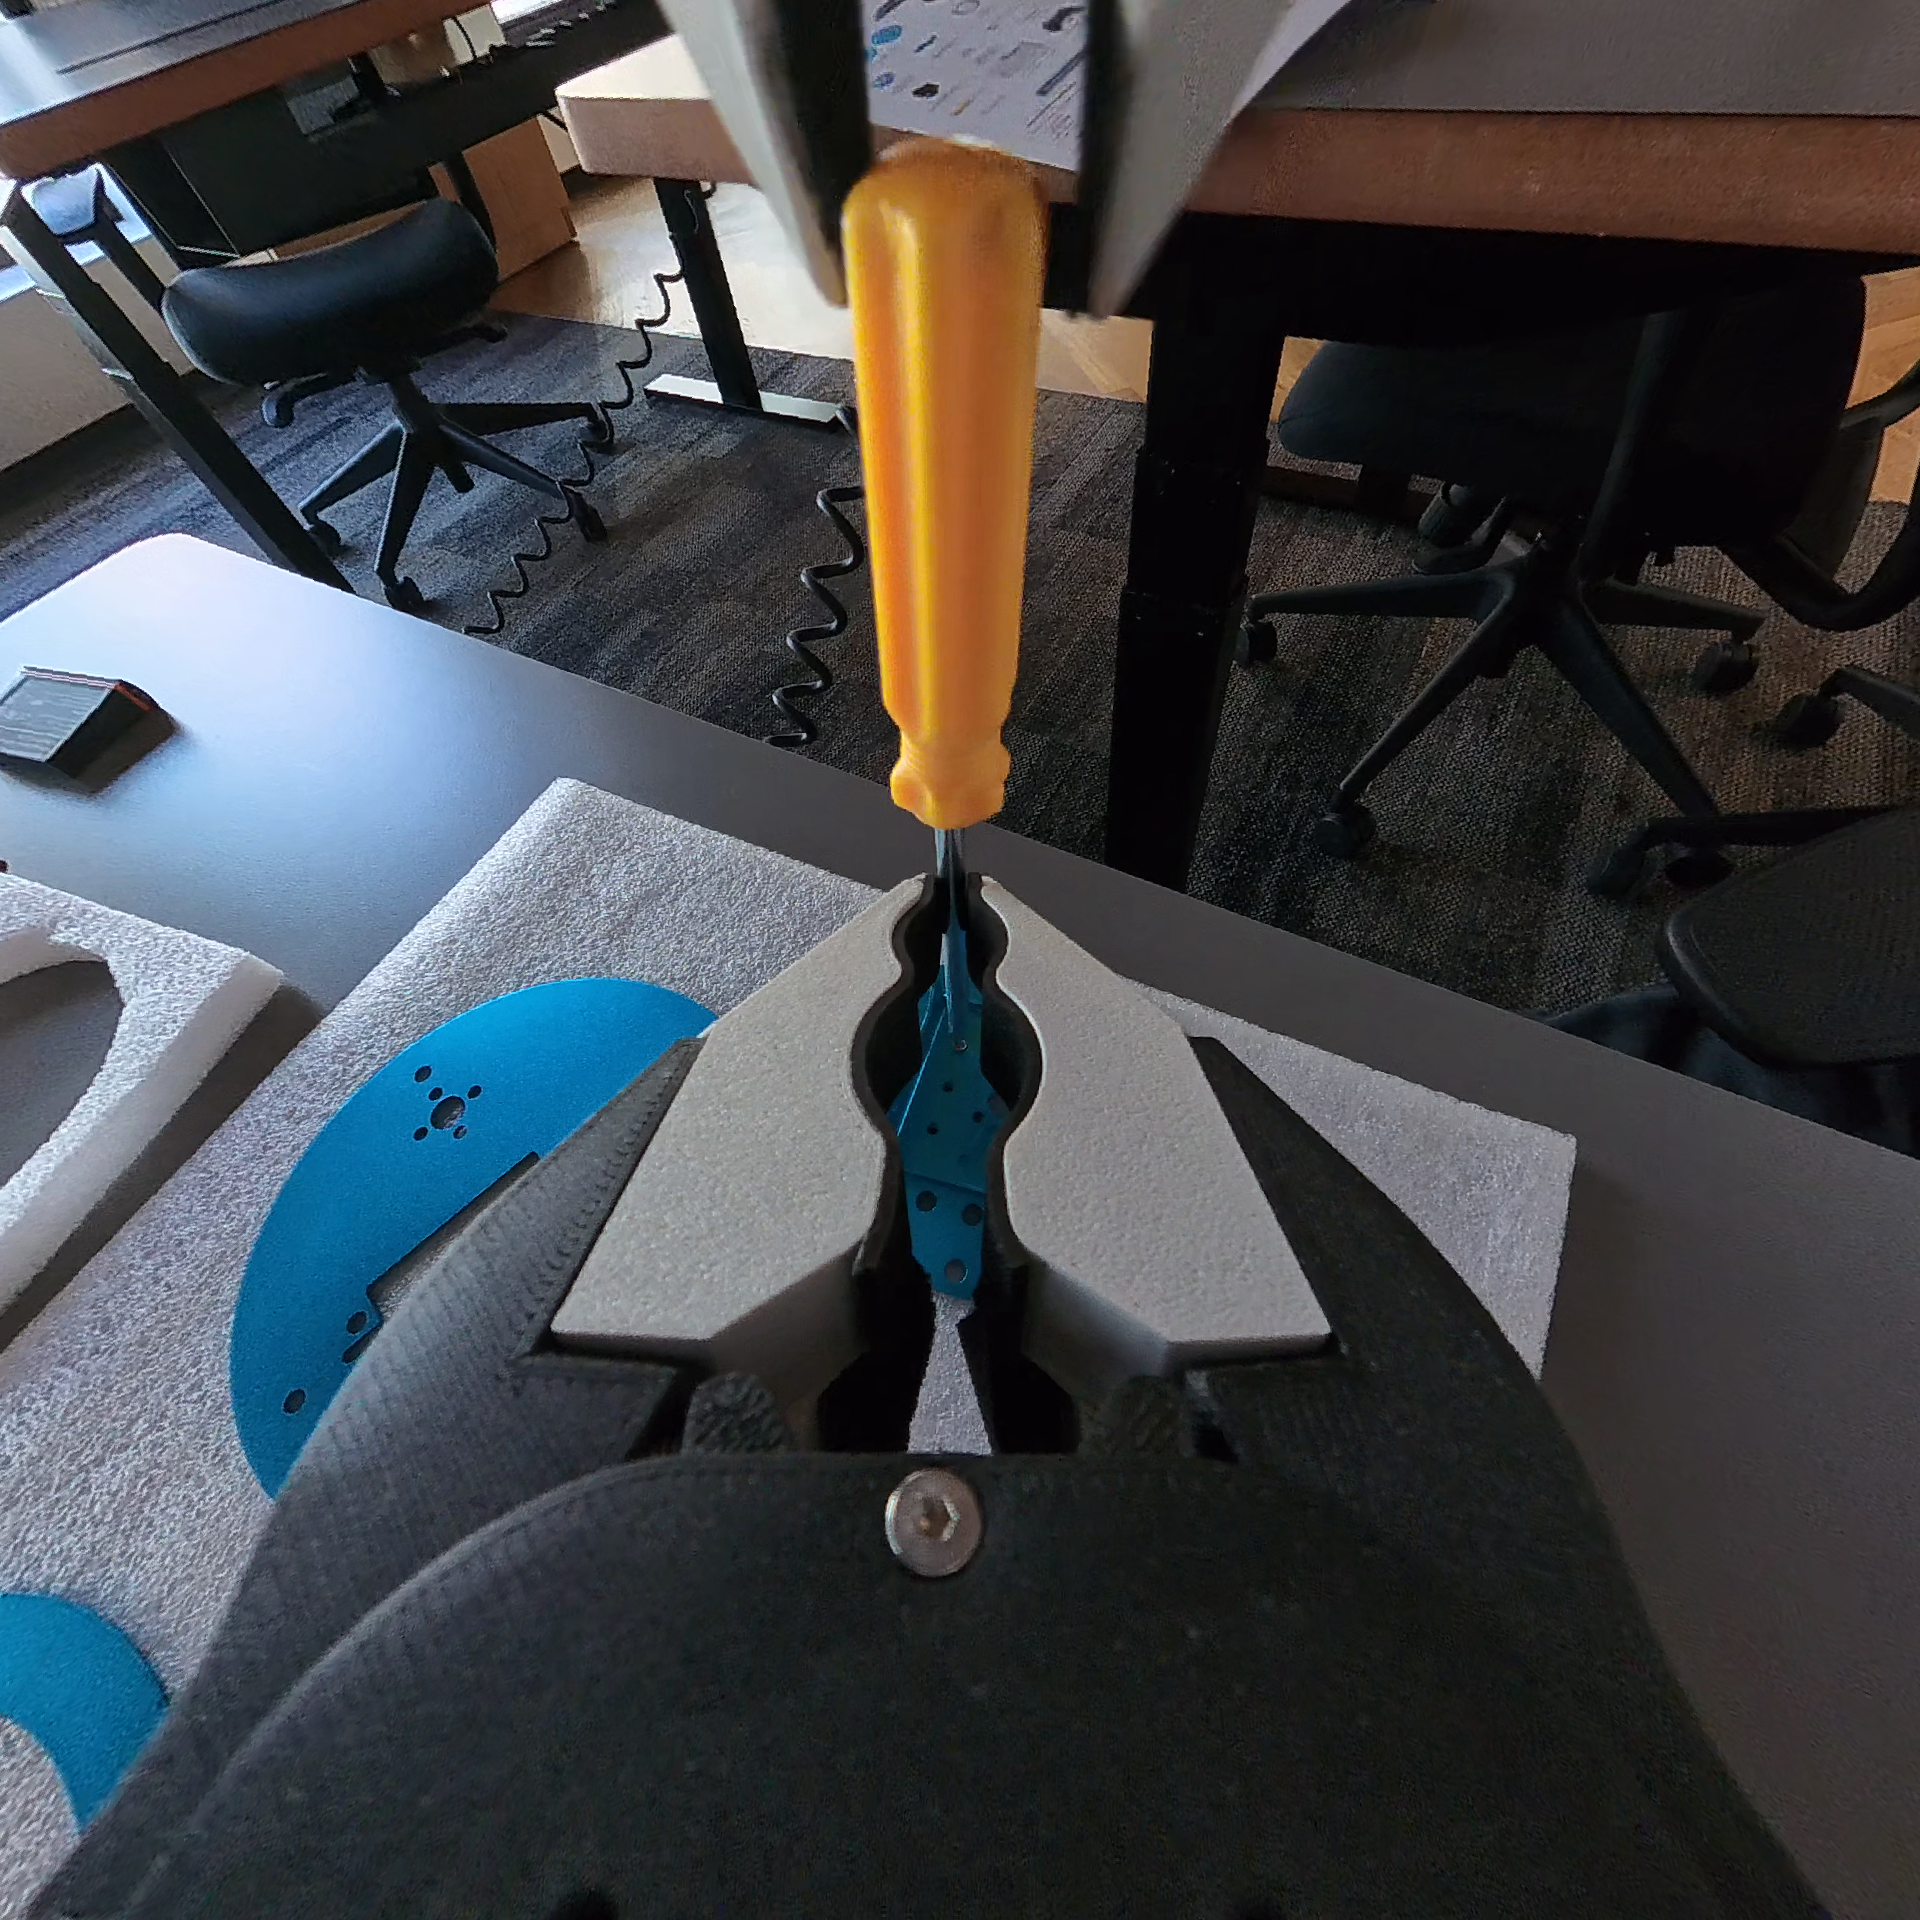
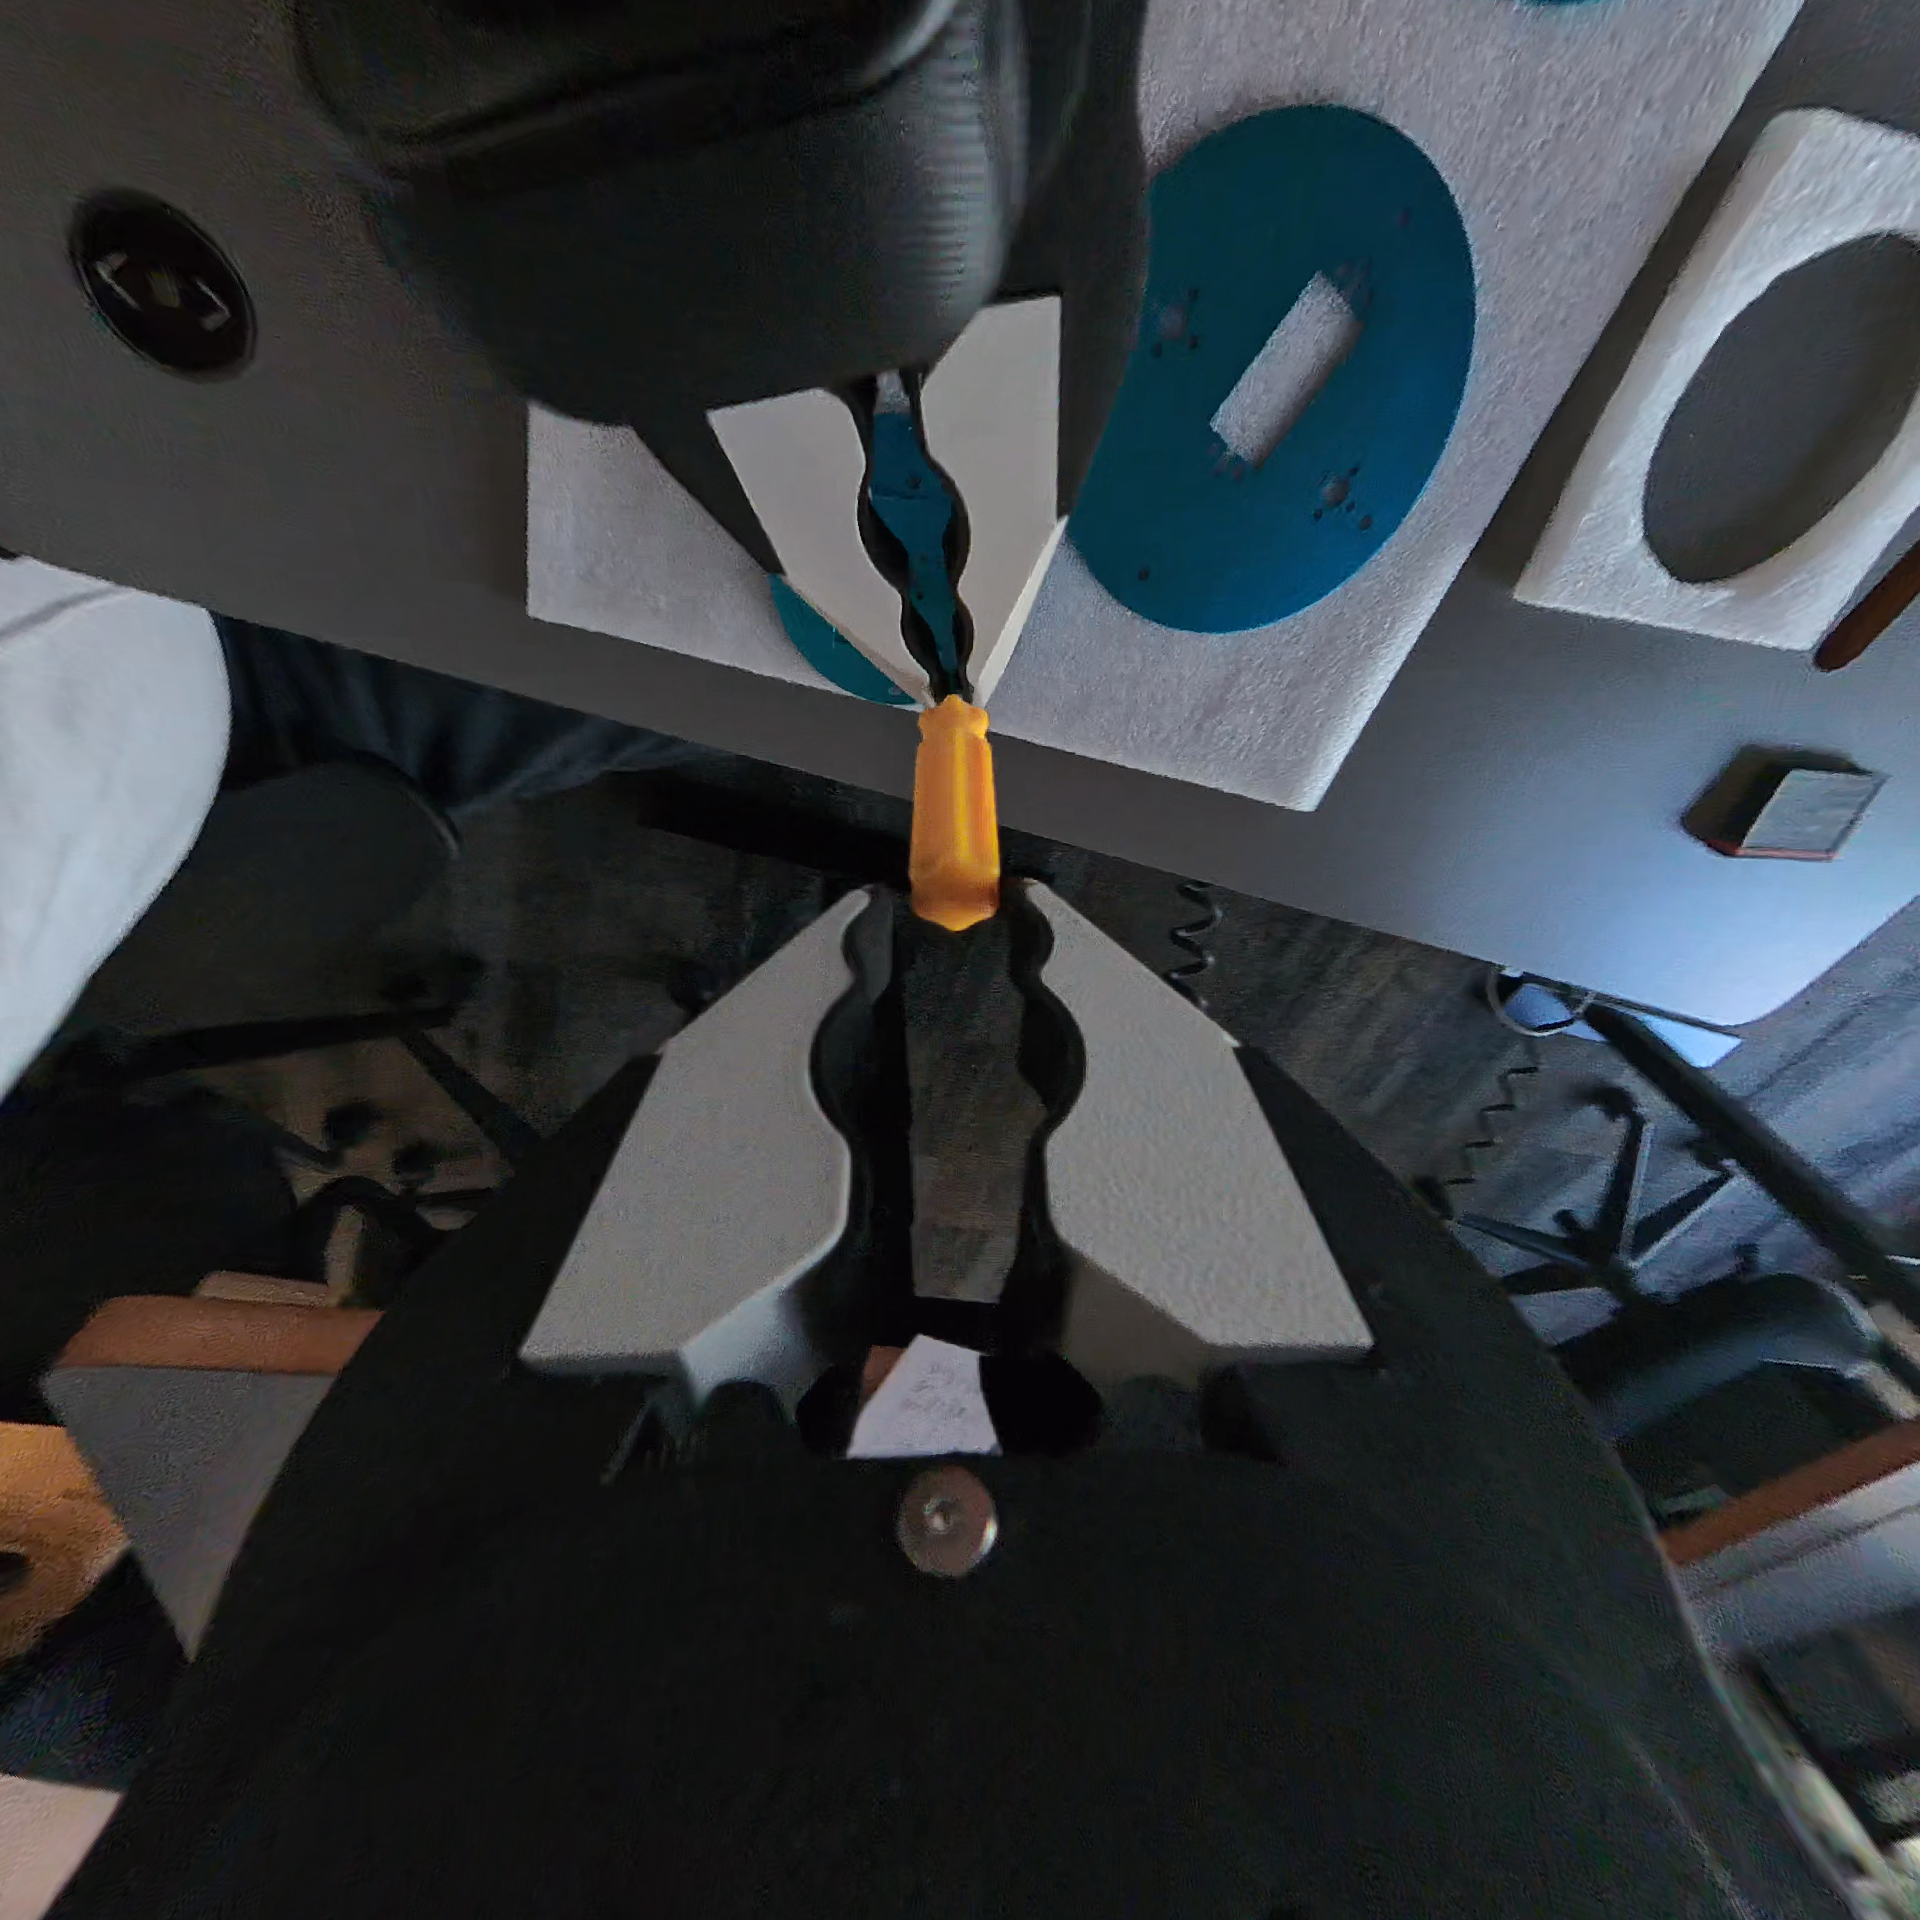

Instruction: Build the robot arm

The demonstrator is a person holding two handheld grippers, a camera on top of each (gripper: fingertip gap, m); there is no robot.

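My left gripper [image 1: 951, 894] is shut on a blue perforated metal bracket [image 1: 951, 1174], held edge-on between its grey fingers over a white foam pad [image 1: 644, 883]. An orange-handled screwdriver [image 1: 945, 468] points straight at me, and its thin shaft runs in between my left fingertips to the bracket. My right gripper [image 2: 954, 904] is shut on the butt of the screwdriver's handle [image 2: 954, 810]. It also shows blurred at the top of the left wrist view [image 1: 961, 296]. The right wrist view shows the left gripper [image 2: 948, 686] opposite, with the bracket [image 2: 914, 520] in it.
A blue disc [image 1: 561, 1060] [image 2: 1247, 208] with a rectangular cut-out lies on the foam pad. A second foam block [image 2: 1621, 499] has an oval hole. A small black box [image 1: 73, 717] sits on the grey table [image 1: 364, 707]. Office chairs [image 1: 343, 301] and desks stand beyond the table edge. Left tips to right tips: about 9 cm.
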